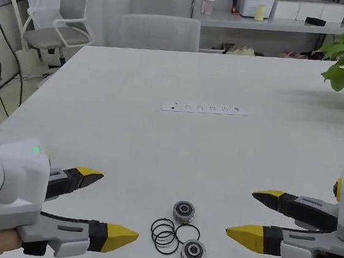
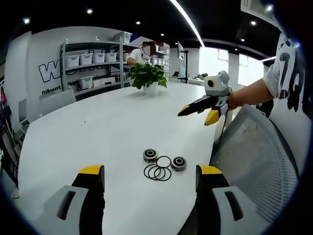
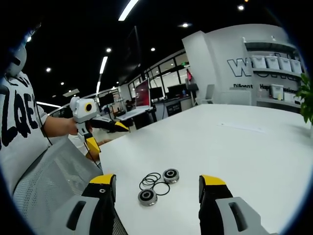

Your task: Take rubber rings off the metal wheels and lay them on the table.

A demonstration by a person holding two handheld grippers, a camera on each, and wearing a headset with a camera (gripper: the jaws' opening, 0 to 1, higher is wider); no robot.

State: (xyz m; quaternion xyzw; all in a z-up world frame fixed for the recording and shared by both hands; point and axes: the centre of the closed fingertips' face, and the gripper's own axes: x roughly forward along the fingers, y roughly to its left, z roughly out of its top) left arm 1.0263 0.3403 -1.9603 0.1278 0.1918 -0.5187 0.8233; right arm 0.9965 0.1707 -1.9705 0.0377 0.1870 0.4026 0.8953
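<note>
Black rubber rings lay loose on the white counter, thin hoops overlapping in a small flat heap, with one more set just beside them. They sat between the two metal wheels, the far wheel and the near wheel, each lying flat on its face close to the heap. That spread read as a drop spot kept right by the work, so that each ring came off and went down with little travel.

The wheels were short, thick discs of bright steel with a dark centre and a dark band round the rim (whether that band was a ring yet to be pulled or only a groove, I could not tell). The rings looked soft and limp, likely to cling or roll under a hard tip. The counter was smooth and matte.

Neither tool touched anything. The left tool hung to one side of the parts and the right tool to the other, both well apart from them, yellow-tipped jaws spread wide and carrying nothing. By my reading they were poised to come in from both sides, one to steady a wheel and one to peel.
</note>
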